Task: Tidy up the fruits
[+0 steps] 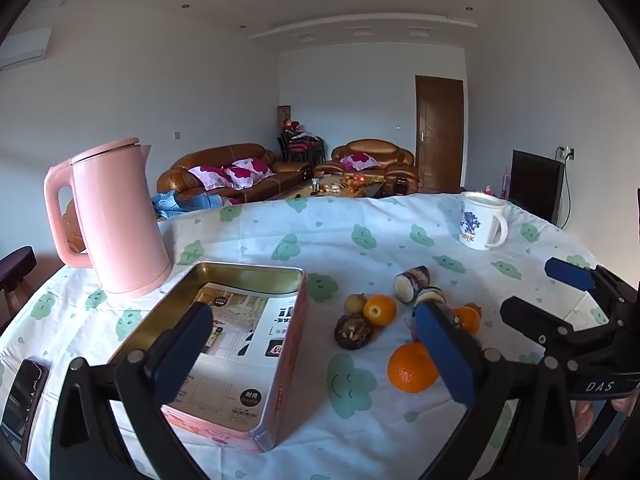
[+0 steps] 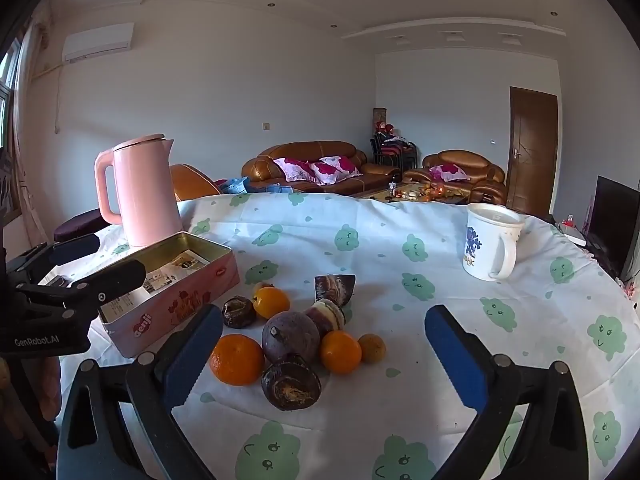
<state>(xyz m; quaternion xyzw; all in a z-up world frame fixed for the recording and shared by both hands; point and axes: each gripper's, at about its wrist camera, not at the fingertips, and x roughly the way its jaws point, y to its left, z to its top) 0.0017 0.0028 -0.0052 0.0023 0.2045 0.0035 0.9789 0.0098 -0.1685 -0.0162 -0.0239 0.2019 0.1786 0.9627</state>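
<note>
Fruits lie clustered on the table beside the open tin. I hold both sets of fingers wide apart, gripping nothing. Centre the right gripper over one orange, descend, close gently.

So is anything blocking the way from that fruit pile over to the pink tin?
Nothing visible does. Bare tablecloth lies between the fruit pile and the open pink tin, which holds only a printed leaflet.
</note>
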